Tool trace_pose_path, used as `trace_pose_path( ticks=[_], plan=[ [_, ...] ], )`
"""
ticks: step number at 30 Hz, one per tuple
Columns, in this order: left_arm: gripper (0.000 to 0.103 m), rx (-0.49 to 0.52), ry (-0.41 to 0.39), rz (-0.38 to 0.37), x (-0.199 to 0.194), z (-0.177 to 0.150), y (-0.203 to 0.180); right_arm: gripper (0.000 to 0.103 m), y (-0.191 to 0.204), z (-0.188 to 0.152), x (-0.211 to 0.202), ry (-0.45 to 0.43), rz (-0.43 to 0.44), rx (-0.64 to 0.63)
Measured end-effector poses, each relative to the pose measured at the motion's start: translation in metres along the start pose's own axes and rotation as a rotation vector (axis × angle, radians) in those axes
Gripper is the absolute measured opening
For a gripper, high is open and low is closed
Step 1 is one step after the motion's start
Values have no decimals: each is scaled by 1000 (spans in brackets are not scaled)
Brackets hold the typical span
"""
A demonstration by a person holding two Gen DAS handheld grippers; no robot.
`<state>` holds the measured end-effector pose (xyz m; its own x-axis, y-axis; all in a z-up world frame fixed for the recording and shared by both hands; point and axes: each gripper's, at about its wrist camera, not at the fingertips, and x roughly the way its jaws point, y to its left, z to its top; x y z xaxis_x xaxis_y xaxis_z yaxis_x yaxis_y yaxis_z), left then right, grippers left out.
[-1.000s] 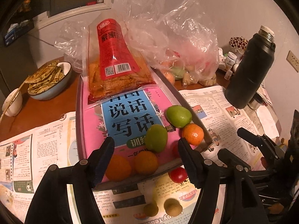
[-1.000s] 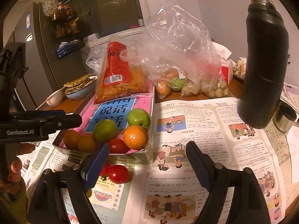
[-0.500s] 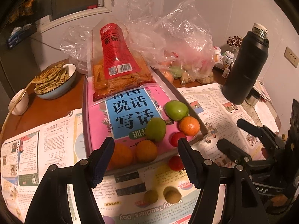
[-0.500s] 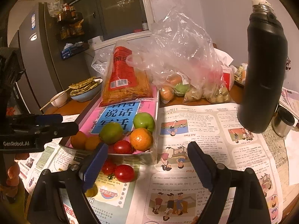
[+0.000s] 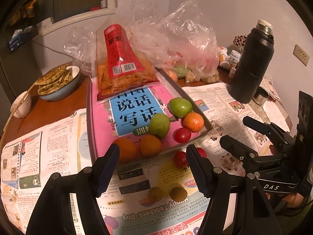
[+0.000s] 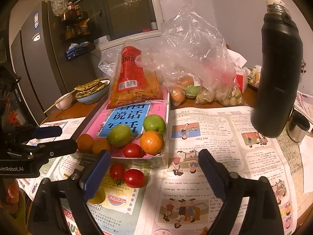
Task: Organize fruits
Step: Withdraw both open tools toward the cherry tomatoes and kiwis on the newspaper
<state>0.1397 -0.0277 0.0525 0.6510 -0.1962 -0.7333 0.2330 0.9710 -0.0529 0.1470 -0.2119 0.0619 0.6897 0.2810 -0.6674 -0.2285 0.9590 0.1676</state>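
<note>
Widening over the past second, the right gripper [image 6: 152, 168] now stands open above the newspaper-covered counter [image 6: 215, 137], nothing between its fingers, and the tomato count in the tray [image 6: 166, 121] has grown: one red tomato [image 6: 132, 150] lies among the fruit where the earlier left-wrist frame showed that spot less clearly. The left gripper [image 5: 152, 166] has drawn back a little from the tray, so more newspaper shows beneath it; it is partly open and holds nothing.

Inside the tray sit two green fruits [image 6: 119, 136], an orange [image 6: 151, 142] by the near right corner and two smaller oranges [image 6: 92, 144] at the near left edge. Two more red tomatoes [image 6: 134, 178] wait on the paper just outside the tray's near wall, and two small olive-brown fruits [image 5: 177, 193] lie nearer the left gripper. Judging by this, sorting is well under way but unfinished, with the loose tomatoes the likely next pick.

Readable writing: large Chinese characters "说话 写话" on the pink book lining the tray, "Happy Teachers' Day" upside down on the newspaper, "Act Five" beside a cartoon, "GenRobot.AI" and "DAS" on the gripper bodies. A red snack packet [image 6: 135, 78] carries a barcode.
</note>
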Motion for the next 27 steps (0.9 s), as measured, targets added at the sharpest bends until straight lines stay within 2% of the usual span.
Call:
trace_pose_path(
  ticks=[6,15,27],
  plan=[
    [72,-16,-16,1,-9,-4,5,94,0,-2,-7,-14,-10,-1],
    [72,-28,12,-1,-8,-19,11,98,-3,0,-12,-24,-11,3],
    [72,-3,17,-16,-16,-28,2,99,0,1,-17,-37,-5,-3]
  ],
)
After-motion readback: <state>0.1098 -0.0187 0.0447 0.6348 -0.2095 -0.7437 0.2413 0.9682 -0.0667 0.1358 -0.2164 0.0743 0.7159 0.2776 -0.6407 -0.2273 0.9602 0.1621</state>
